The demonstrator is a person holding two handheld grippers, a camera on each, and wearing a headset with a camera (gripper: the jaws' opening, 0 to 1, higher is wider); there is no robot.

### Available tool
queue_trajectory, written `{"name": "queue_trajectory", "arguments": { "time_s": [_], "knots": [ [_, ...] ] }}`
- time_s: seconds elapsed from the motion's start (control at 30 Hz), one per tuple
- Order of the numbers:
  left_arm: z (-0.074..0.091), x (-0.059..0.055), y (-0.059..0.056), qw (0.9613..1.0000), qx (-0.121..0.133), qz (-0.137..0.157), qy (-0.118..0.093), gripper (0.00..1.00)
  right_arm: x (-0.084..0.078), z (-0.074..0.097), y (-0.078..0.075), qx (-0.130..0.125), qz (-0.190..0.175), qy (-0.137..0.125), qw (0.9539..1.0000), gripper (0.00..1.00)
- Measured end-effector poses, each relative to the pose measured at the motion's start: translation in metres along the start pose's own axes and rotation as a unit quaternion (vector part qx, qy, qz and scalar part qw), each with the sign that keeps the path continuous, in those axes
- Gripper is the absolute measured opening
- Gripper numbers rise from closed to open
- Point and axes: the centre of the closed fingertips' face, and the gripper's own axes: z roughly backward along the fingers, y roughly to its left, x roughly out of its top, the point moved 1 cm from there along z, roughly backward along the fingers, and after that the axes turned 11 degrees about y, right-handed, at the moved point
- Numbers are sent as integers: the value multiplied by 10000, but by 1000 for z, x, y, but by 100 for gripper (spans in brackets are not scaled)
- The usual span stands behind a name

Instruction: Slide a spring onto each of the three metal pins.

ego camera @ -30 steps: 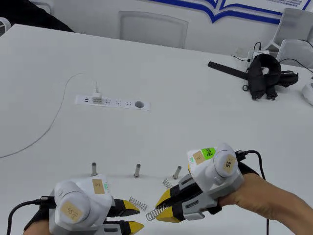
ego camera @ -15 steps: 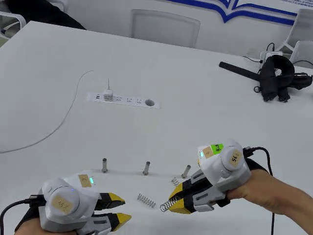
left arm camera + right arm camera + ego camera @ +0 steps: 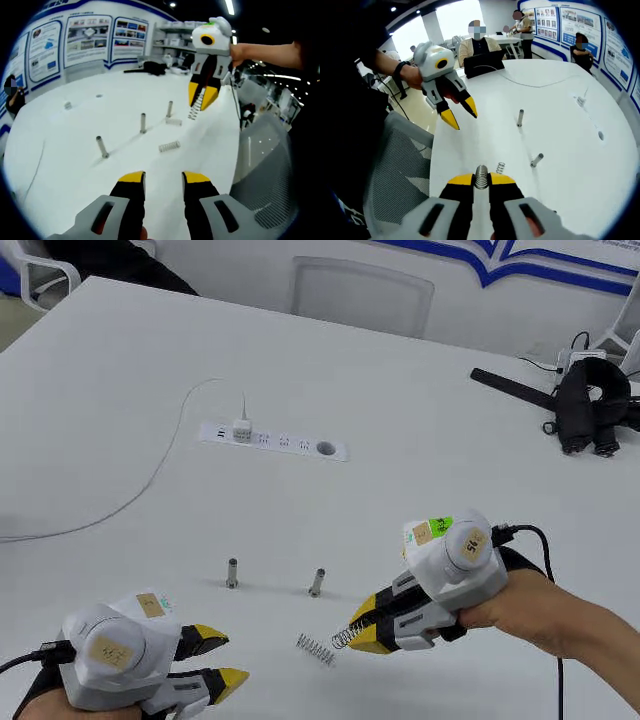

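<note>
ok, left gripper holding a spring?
No, the left gripper is open and empty; a loose spring lies ahead of it.

Small stickers, hard to read
The round tan sticker (image 3: 473, 545) on the right gripper (image 3: 352, 632) looks like it says "15". The green label (image 3: 438, 526) next to it, the paper sticker (image 3: 110, 652) on the left gripper (image 3: 232, 656) and the wall posters (image 3: 75, 37) are too tiny or blurry to read.

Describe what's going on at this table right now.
A person holds a tool in each hand. The right tool is shut on a spring near the pins. The left tool is open and empty. All three pins stand bare, and two loose springs lie on the table by them.
</note>
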Motion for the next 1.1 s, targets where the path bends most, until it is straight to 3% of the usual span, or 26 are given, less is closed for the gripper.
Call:
{"name": "queue_trajectory", "arguments": {
  "time_s": [0.43, 0.8, 1.1],
  "knots": [
    [9, -18, 22, 9988, 356, 326, 36, 43, 29, -9, -31, -83, 226, 122, 9996, 12],
    [18, -20, 35, 9967, 589, 563, -6, 55, 45, -27, -57, -181, 274, 289, 9990, 12],
    [25, -23, 46, 9946, 732, 732, -52, 58, 62, -42, -70, -83, 399, 380, 9984, 12]
  ]
}}
